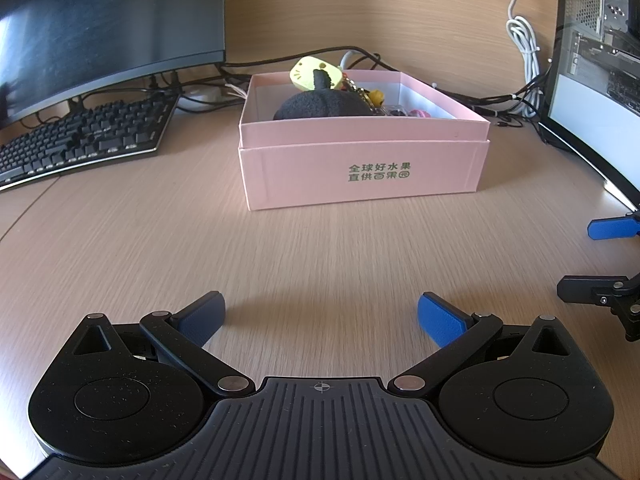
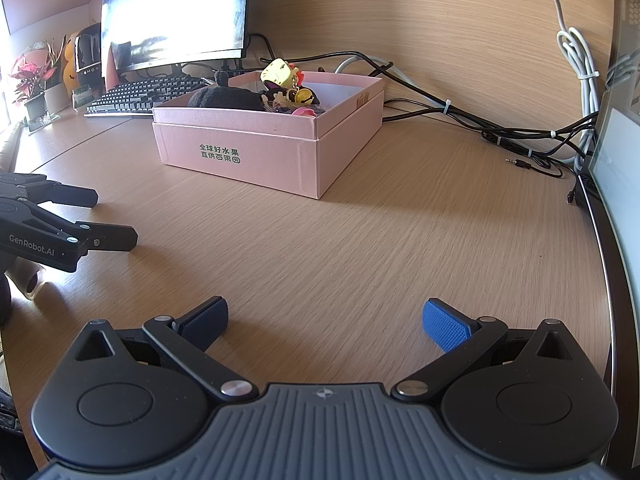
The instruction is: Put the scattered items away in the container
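A pink cardboard box [image 1: 360,172] with green print stands on the wooden desk ahead of both grippers; it also shows in the right wrist view [image 2: 240,152]. Inside lie a black plush [image 1: 320,106], a yellow toy [image 1: 316,74] and small keychain trinkets [image 1: 376,98]. My left gripper [image 1: 320,318] is open and empty, low over the desk, well short of the box. My right gripper [image 2: 325,322] is open and empty too. Each gripper shows at the edge of the other's view: the right gripper [image 1: 600,264] and the left gripper [image 2: 108,218].
A black keyboard [image 1: 80,140] and a monitor [image 1: 108,28] stand at the back left. Black and white cables [image 2: 500,128] run along the back wall. A computer case [image 1: 600,72] stands at the right. A potted plant [image 2: 32,84] sits far left.
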Motion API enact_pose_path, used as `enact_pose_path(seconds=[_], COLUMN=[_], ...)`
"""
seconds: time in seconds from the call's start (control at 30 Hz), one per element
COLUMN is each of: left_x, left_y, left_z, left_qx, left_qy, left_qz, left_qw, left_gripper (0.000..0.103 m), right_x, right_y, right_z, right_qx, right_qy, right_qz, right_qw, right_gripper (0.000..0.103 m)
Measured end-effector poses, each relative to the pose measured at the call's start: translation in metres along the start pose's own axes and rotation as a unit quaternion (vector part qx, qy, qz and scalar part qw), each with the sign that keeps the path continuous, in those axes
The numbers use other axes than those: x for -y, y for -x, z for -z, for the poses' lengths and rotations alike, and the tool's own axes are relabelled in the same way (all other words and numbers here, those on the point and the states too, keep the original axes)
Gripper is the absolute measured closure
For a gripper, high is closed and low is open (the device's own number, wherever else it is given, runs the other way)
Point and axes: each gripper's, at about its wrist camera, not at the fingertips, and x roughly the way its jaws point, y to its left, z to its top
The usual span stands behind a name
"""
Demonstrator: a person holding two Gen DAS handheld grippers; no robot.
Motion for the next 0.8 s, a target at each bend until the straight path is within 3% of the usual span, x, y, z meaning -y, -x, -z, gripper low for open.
enact_pose_path(seconds=[0.8], left_x=[-0.0035], left_y=[0.0008], left_z=[0.0016], left_qx=[0.000], left_qy=[-0.003], left_qz=[0.009], left_qw=[1.0000], left_gripper=[0.000], right_x=[-0.0001], right_y=[0.0005], right_z=[0.0001], right_qx=[0.000], right_qy=[0.000], right_qz=[0.000], right_qw=[1.000], right_gripper=[0.000])
